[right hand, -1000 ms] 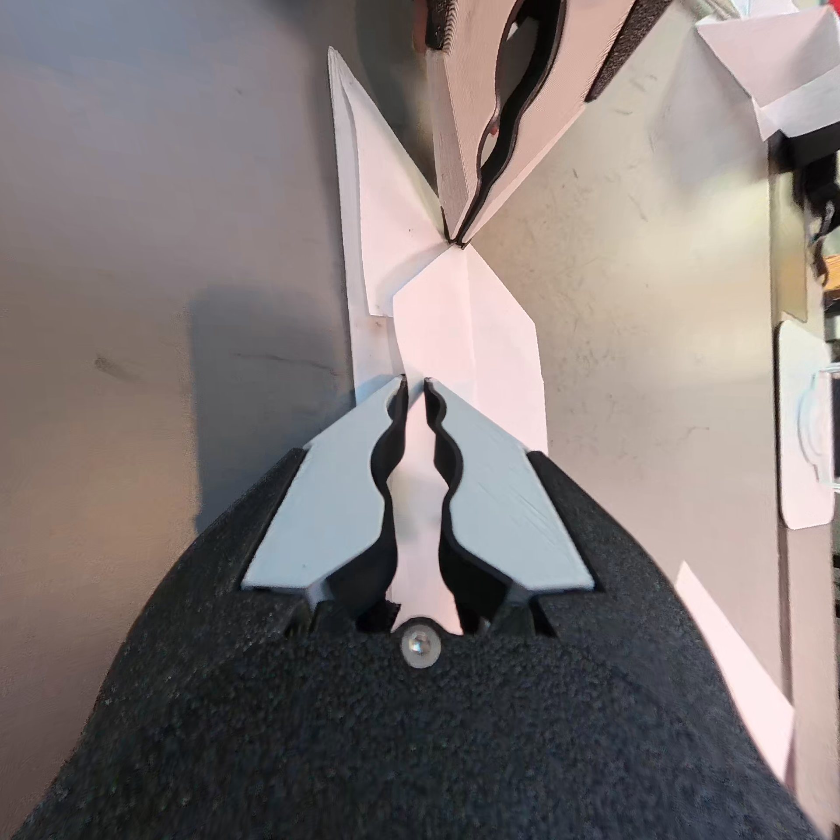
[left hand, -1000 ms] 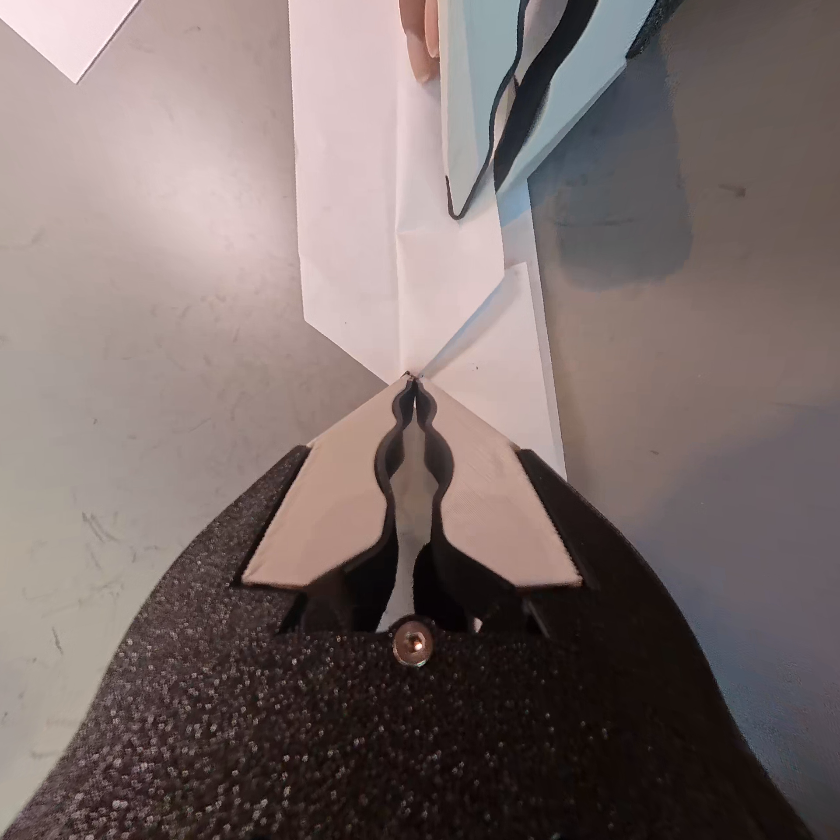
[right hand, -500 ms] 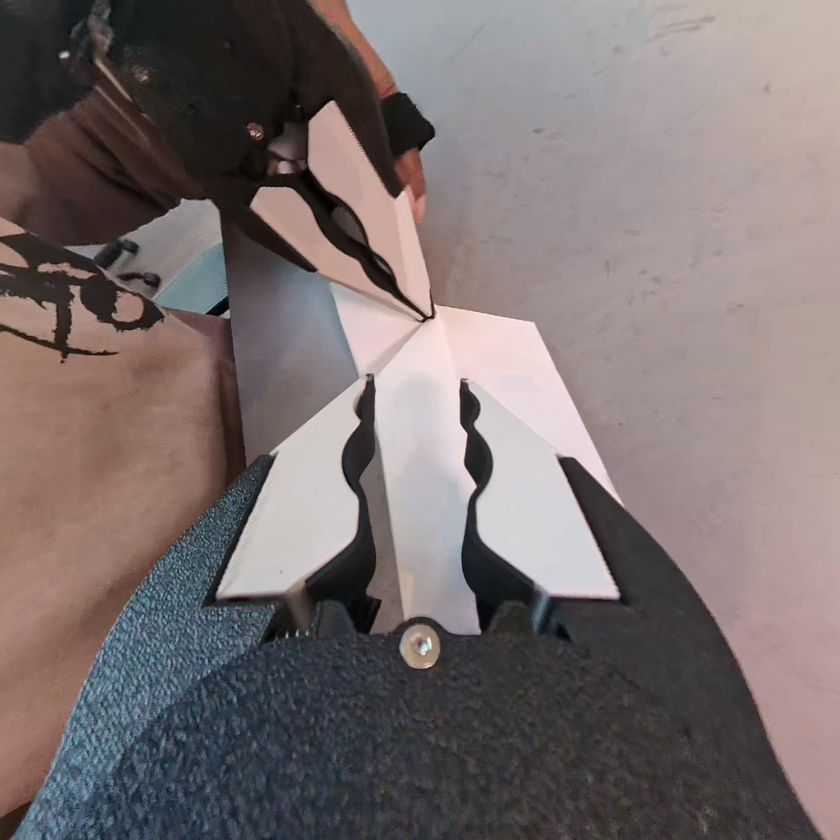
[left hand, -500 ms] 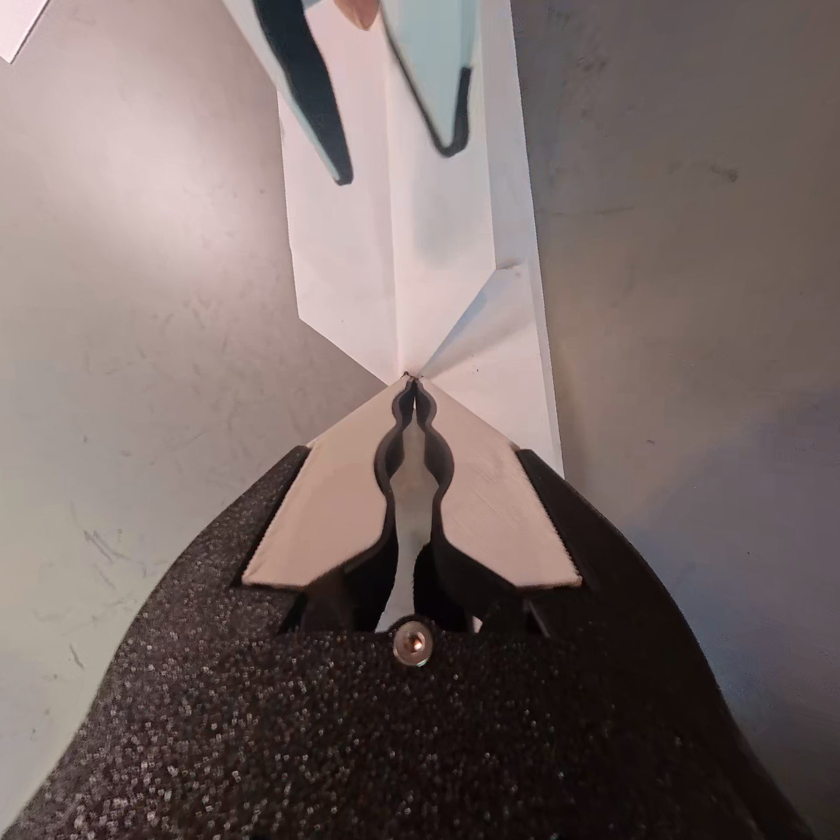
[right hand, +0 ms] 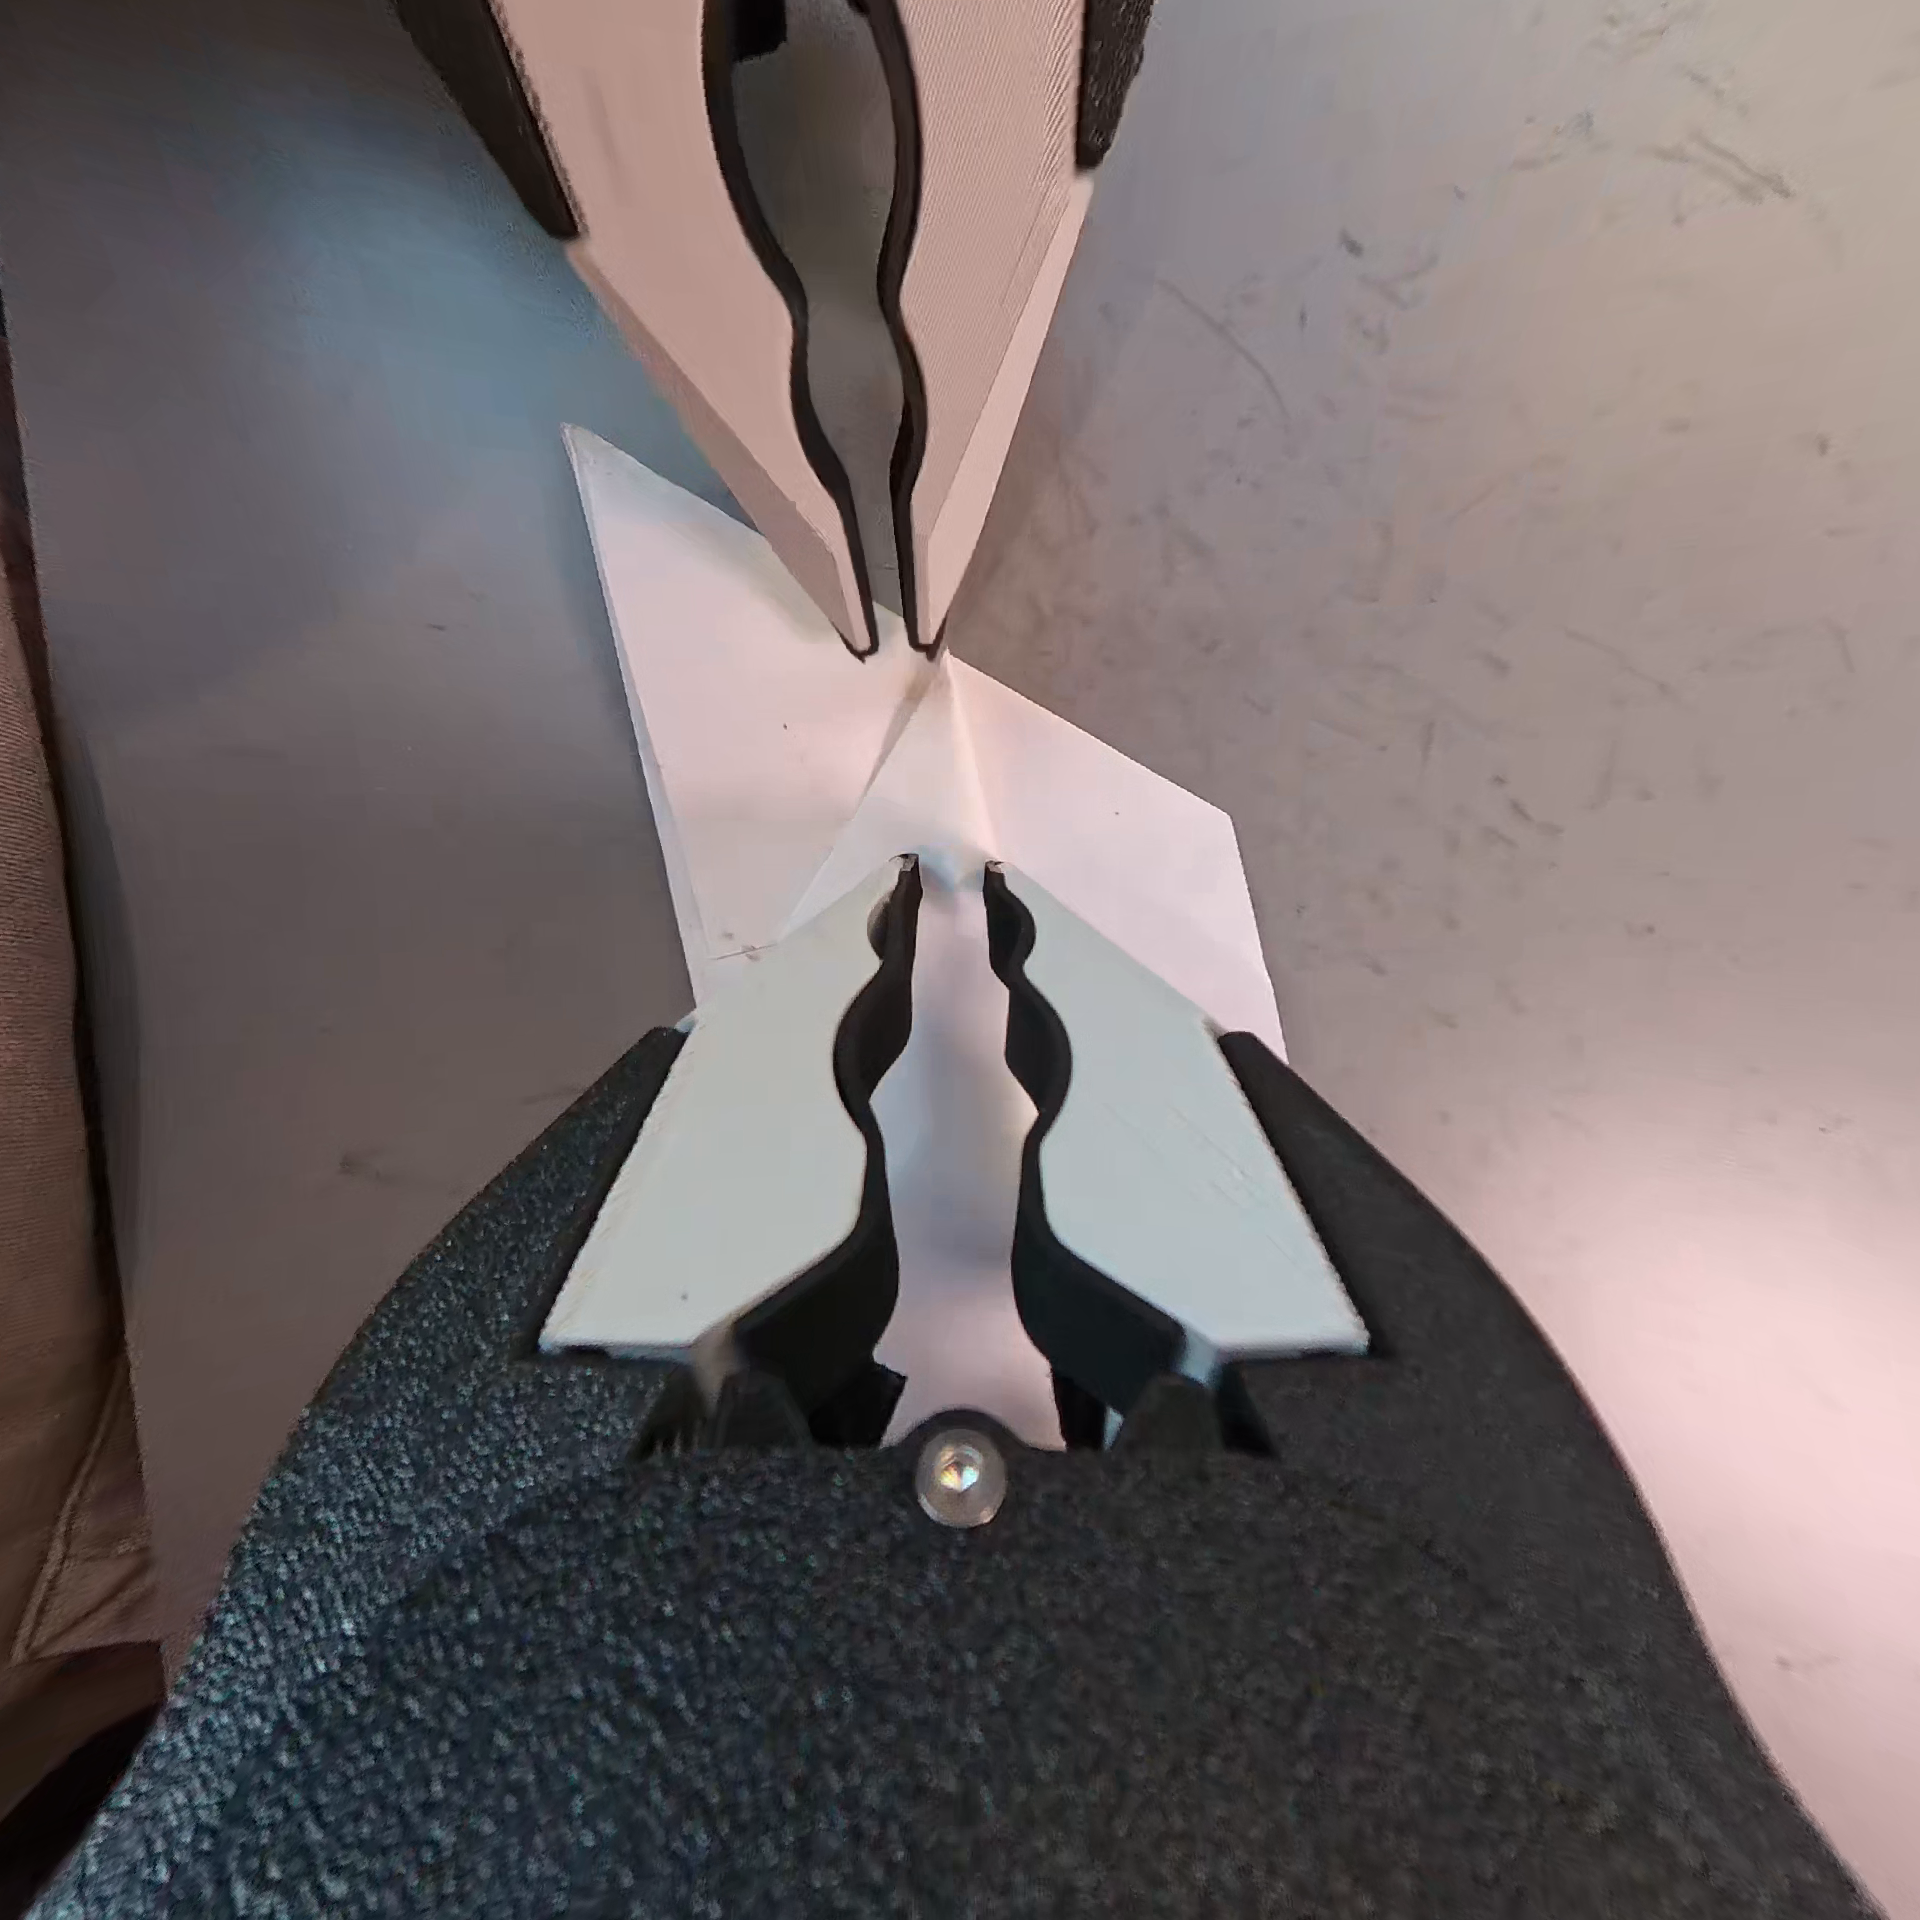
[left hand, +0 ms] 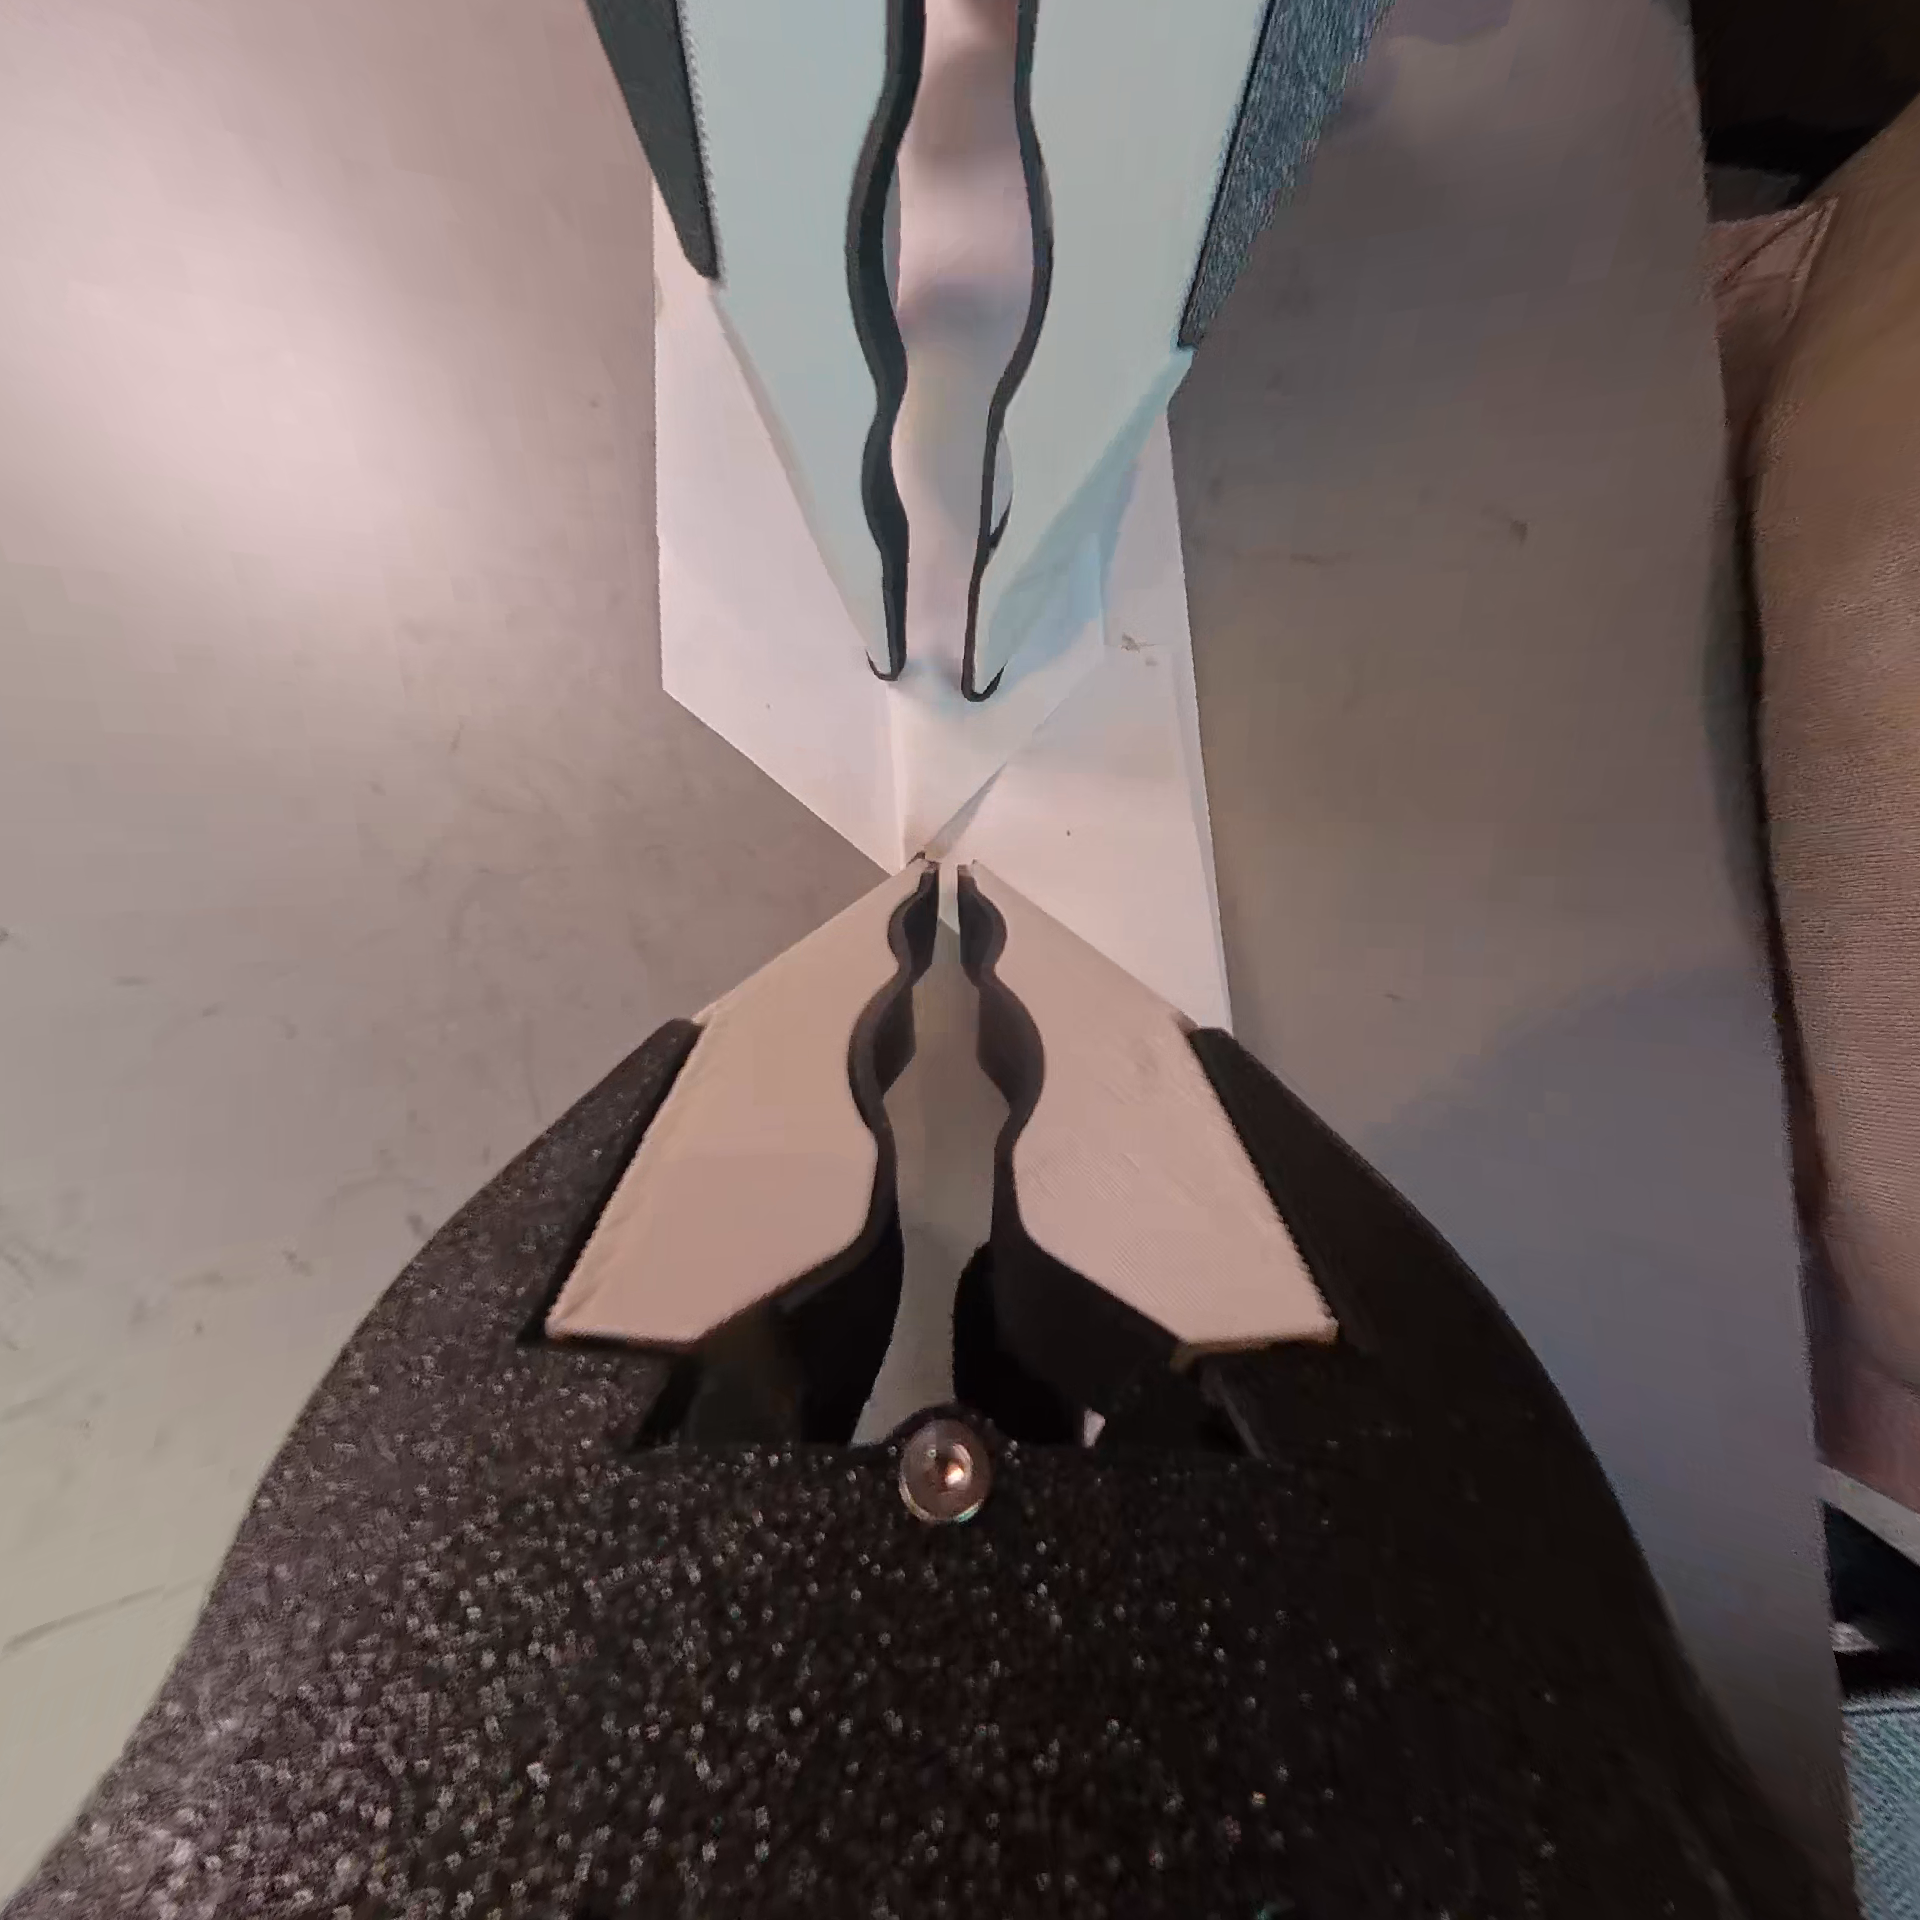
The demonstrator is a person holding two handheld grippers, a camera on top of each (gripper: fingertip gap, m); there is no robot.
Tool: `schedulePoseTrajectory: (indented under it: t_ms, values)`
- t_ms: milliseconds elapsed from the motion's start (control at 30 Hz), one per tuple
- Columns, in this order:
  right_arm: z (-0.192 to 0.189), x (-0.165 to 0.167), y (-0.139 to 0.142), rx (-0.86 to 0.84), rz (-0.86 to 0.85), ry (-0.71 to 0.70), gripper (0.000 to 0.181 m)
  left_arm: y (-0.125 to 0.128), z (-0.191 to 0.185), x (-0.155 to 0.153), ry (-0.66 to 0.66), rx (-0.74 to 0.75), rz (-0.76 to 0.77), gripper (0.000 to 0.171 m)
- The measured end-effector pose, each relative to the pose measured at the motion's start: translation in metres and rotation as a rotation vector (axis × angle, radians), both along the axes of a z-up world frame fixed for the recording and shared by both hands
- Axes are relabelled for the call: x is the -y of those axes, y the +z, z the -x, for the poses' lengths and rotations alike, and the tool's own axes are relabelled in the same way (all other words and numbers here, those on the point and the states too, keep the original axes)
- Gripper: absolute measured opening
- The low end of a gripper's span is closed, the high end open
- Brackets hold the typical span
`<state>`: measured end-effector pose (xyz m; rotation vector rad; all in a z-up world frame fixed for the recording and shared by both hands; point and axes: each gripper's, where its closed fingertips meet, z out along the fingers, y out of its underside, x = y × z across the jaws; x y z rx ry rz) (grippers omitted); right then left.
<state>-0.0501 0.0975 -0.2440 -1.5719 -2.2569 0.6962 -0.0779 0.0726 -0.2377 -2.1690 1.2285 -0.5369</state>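
A white sheet of folded paper [left hand: 748, 644] lies flat on the grey table [left hand: 312, 623], with diagonal folds meeting at a centre crease. My left gripper [left hand: 945, 878] points at that meeting point, its tips a narrow gap apart and down on the paper. My right gripper [right hand: 948, 868] faces it from the other side, its tips a little apart, with a raised ridge of the paper [right hand: 748, 727] between them. Each gripper shows at the top of the other's view: the right one [left hand: 930, 681] and the left one [right hand: 894, 649]. Their tips are a short stretch apart, nose to nose.
A person's brown clothing [left hand: 1849, 727] lies along the table edge at the right of the left wrist view and shows at the left edge of the right wrist view [right hand: 42, 935]. Bare scuffed table top [right hand: 1455, 520] lies on both sides of the paper. My hands' fingertips stand some 5 cm from each other.
My right gripper has swung round to face the left one and its jaws have narrowed over the paper's crease. My left gripper's tips, touching before, now show a small gap.
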Motion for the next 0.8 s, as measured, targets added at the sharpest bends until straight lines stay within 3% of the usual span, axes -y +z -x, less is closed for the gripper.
schedulePoseTrajectory:
  t_ms: [133,300,467,633,800]
  values:
    - [0.0,0.0,0.0,-0.009,-0.016,0.017,0.011,0.013,-0.001,-0.007,0.093,0.124,0.041,0.005]
    - [0.0,0.0,0.001,-0.021,-0.011,0.021,0.011,-0.006,-0.001,-0.012,0.12,0.006,0.031,0.001]
    - [-0.001,0.0,0.001,-0.079,-0.015,0.023,0.011,-0.007,-0.001,-0.012,0.137,0.011,0.071,0.0]
    - [-0.002,-0.001,0.002,-0.128,-0.014,0.049,0.011,-0.008,-0.001,-0.012,0.123,-0.09,0.048,0.0]
    - [0.007,-0.005,0.023,-0.107,-0.011,0.037,0.004,-0.008,-0.001,-0.012,0.102,-0.116,0.05,0.0]
